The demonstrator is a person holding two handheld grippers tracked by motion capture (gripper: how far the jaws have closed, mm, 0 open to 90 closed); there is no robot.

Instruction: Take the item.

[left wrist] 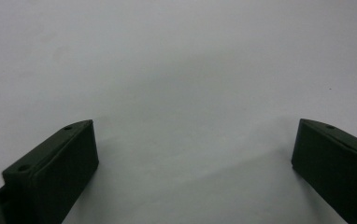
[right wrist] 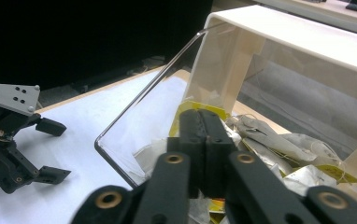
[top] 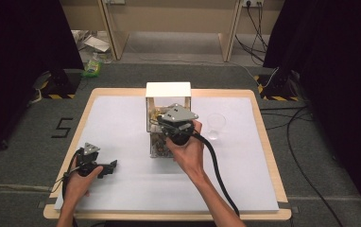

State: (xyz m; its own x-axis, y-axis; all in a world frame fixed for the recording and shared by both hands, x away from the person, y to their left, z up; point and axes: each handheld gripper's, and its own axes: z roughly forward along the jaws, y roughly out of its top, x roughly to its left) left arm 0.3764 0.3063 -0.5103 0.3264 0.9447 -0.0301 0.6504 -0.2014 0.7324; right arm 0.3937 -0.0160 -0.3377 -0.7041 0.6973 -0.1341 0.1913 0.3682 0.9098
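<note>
The clear box stands near the middle of the white sheet on the table; it has see-through walls, a cream lid on top, and a heap of tea bags inside, pale sachets with yellow tags. All places below are given from this box.

The right gripper is over the box's open front part, reaching down into the heap. Its jaws are pressed together tip to tip, and a yellow tag shows just past the tips; whether a sachet is pinched between them cannot be told. In the right gripper view the box's clear wall rises tilted at the left of the jaws and the cream lid arches across behind them, so the gripper works in the gap under the lid's front edge. The right hand grips it from the near side, and its black cable trails back toward the table's near edge.

A clear plastic cup stands upright just to the right of the box, apart from it.

The left gripper lies low on the sheet, well to the left of the box and nearer the person, held by the left hand. Its jaws stand wide apart with bare sheet between them.
</note>
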